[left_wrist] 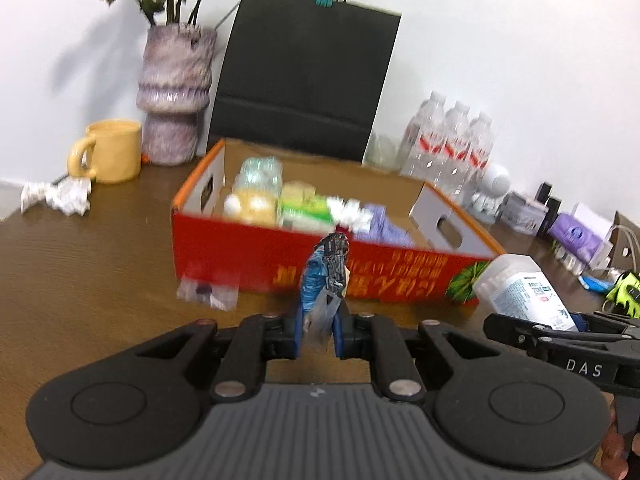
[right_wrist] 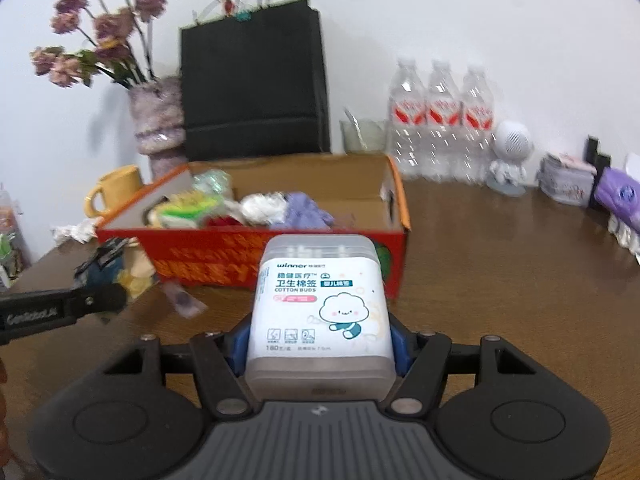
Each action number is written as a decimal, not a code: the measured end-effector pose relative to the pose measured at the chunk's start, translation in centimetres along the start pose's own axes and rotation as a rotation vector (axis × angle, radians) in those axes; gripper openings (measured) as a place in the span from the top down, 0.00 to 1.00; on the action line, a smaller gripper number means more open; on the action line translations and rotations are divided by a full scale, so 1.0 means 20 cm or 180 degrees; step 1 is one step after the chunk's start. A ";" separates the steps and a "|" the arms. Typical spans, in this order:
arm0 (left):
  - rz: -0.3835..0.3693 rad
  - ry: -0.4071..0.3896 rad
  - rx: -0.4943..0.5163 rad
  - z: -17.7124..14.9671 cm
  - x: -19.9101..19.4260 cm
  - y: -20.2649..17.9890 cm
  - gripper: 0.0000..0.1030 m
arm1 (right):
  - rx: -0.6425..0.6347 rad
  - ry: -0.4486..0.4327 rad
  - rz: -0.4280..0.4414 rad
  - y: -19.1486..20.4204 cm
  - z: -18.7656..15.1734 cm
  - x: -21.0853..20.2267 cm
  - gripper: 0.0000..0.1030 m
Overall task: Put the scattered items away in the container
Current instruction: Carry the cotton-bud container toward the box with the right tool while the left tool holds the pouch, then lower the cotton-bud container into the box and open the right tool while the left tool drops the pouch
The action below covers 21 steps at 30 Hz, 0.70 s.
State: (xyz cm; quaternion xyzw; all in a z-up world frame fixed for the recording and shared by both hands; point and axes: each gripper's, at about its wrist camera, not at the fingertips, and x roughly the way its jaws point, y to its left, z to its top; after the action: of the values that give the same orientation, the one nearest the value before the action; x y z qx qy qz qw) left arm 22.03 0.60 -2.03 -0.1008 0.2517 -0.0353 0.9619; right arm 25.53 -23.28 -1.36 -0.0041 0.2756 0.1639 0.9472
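Clamped between the blue pads of the right gripper [right_wrist: 319, 340], at the bottom centre of the right wrist view, is a translucent cotton buds box [right_wrist: 320, 308] with a white label and a cartoon cloud on its front. It is held off the brown wooden table [right_wrist: 500, 280], in front of the near wall of the red cardboard box [right_wrist: 224, 258]. That container sits mid-frame with its top open and holds a heap of packets (green, white and purple ones can be made out, though they are blurred).

In the left wrist view the left gripper [left_wrist: 318, 336] fills the lower part of the frame, its fingers closed on a crinkled blue and black wrapper [left_wrist: 326, 276] that stands up between them, just short of the red box's near wall. A small clear plastic bag [left_wrist: 208, 292] lies on the table at the foot of that wall, left of centre. At the lower right of this view the right gripper appears with the cotton buds box tilted in its grasp.

Behind the red box, in the upper half of the frame, stand a black paper bag [left_wrist: 304, 68], a mottled purple vase [left_wrist: 174, 96] of dried flowers, a yellow mug [left_wrist: 110, 152] and three water bottles [left_wrist: 452, 144].
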 end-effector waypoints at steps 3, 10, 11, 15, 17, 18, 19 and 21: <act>-0.0027 -0.0090 0.0024 0.09 -0.01 0.00 0.86 | -0.0054 -0.0123 0.0037 0.05 0.08 -0.03 0.39; -0.0079 -0.0308 -0.0074 0.29 0.05 0.01 0.86 | -0.0021 -0.0307 0.0074 0.12 0.28 0.04 0.39; -0.0085 -0.0324 -0.0103 0.31 0.07 0.02 0.86 | -0.0010 -0.0323 0.0075 0.13 0.30 0.06 0.39; -0.0099 -0.0350 -0.0193 0.36 0.16 0.07 0.86 | 0.0021 -0.0348 0.0032 0.15 0.39 0.16 0.39; -0.0092 -0.0333 -0.0187 0.38 0.21 0.08 0.86 | 0.0028 -0.0324 0.0017 0.15 0.43 0.22 0.39; -0.0083 -0.0333 -0.0187 0.40 0.24 0.09 0.86 | 0.0029 -0.0311 0.0018 0.15 0.45 0.25 0.39; -0.0070 -0.0331 -0.0179 0.41 0.26 0.10 0.86 | 0.0024 -0.0295 0.0016 0.15 0.46 0.28 0.39; -0.0046 -0.0314 -0.0152 0.44 0.32 0.12 0.86 | -0.0005 -0.0251 0.0002 0.15 0.49 0.35 0.39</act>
State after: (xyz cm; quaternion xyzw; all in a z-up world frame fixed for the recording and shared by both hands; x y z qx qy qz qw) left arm 31.94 3.71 1.93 -0.1272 0.2041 -0.0312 0.9701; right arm 35.22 -17.34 3.61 0.0017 0.2380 0.1645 0.9572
